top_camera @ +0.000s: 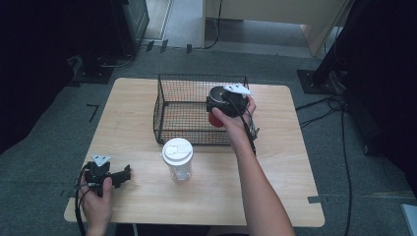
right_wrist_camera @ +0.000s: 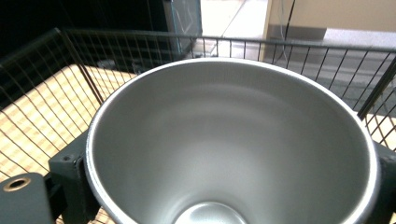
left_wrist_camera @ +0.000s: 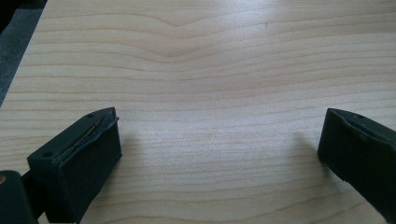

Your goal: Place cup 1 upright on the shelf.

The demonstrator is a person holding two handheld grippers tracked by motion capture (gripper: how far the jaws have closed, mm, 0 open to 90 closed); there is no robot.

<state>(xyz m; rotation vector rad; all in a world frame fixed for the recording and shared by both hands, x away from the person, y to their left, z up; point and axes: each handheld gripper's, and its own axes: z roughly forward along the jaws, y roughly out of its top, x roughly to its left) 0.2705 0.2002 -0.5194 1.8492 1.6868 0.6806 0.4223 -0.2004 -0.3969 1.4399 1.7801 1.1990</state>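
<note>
High view first: the person's right hand-held gripper [top_camera: 222, 104] hangs over the near right corner of the black wire-mesh basket [top_camera: 169, 129], which stands on the far half of the pale wooden surface [top_camera: 275, 177]. Its jaws are clamped on a cup with a red outside and a bare silver metal inside [top_camera: 215, 119], held upright with the mouth up. In the right gripper view the cup's steel bowl [right_wrist_camera: 233, 144] sits squarely between the two black jaws, with the basket's wire walls [right_wrist_camera: 70, 56] rising behind and to the sides, so the cup looks to be inside the basket's outline, though I cannot tell whether its base rests on the mesh floor.

The left hand-held gripper [top_camera: 123, 174] lies low at the near left corner of the surface, its jaws spread apart with nothing between them but bare wood grain, as the left gripper view shows [left_wrist_camera: 219, 154].

A clear plastic tumbler with a white lid [top_camera: 177, 158] stands on the surface just in front of the basket, apart from both hands.

To my eye, the step in hand is setting the cup into the basket. The next move calls for lowering it until the base is seated, keeping it upright and clear of the near wall, then spreading the jaws and lifting straight out.
</note>
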